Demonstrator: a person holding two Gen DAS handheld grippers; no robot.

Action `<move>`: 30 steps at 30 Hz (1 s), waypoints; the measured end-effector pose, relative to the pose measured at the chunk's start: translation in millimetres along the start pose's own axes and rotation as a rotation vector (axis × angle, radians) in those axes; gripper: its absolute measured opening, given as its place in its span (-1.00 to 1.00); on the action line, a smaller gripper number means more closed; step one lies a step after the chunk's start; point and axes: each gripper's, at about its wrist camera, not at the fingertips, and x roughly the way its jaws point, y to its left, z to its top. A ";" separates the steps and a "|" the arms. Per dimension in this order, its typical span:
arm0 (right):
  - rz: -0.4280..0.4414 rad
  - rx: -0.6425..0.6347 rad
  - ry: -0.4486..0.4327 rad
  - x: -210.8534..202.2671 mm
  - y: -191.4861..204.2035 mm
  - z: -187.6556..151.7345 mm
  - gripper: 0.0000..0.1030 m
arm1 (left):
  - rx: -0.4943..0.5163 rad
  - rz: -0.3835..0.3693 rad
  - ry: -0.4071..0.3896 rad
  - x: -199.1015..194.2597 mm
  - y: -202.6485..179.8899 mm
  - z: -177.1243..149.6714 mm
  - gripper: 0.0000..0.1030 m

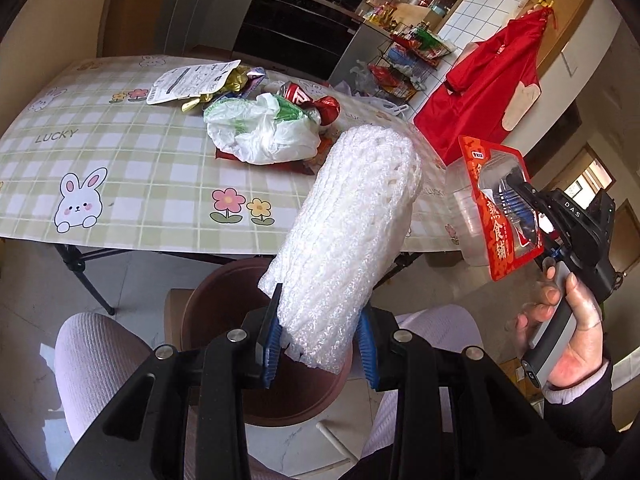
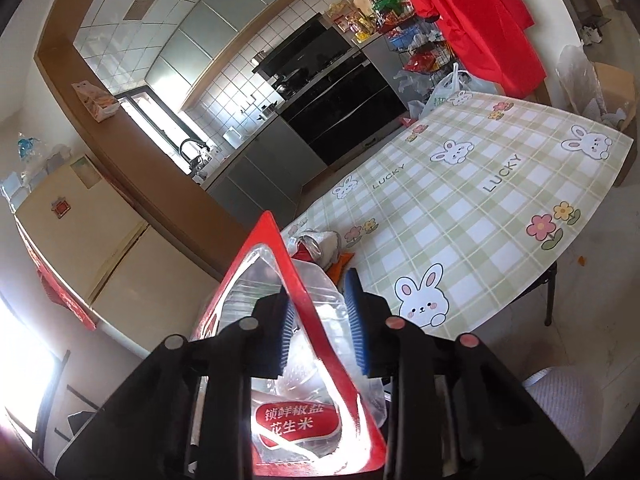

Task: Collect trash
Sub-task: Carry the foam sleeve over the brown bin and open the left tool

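Note:
My left gripper is shut on a white foam net sleeve, held over a brown round bin below the table's near edge. My right gripper is shut on a red and clear snack pouch; in the left wrist view the gripper holds the pouch off the table's right end. More trash lies on the checked table: a white plastic bag, a white printed packet, a red can and gold and red wrappers.
A clear plastic container sits at the table's right corner. A red bag hangs at the right. A wire rack of goods and a black oven stand behind the table. My knees flank the bin.

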 end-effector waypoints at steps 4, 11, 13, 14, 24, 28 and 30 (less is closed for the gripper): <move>-0.004 -0.013 0.047 19.1 2.7 -7.6 -0.46 | -0.013 0.003 0.031 12.9 6.7 2.4 -0.37; -0.028 -0.029 0.079 36.2 3.5 -13.8 -0.46 | -0.016 0.005 0.120 38.0 14.1 1.0 -0.33; -0.035 -0.038 0.084 38.5 4.5 -15.3 -0.46 | -0.014 0.000 0.139 43.7 15.2 0.3 -0.30; -0.038 -0.042 0.086 39.2 4.8 -15.8 -0.46 | -0.015 -0.003 0.145 45.4 15.5 0.2 -0.22; -0.040 -0.100 0.104 41.3 23.0 -21.7 -0.46 | -0.039 -0.003 0.045 23.3 22.3 9.8 0.48; -0.042 -0.155 0.120 43.2 37.5 -25.9 -0.46 | -0.024 0.074 -0.071 -6.6 29.5 19.6 0.62; -0.051 -0.188 0.129 44.5 45.6 -29.0 -0.46 | -0.017 0.126 -0.139 -25.5 33.9 26.3 0.69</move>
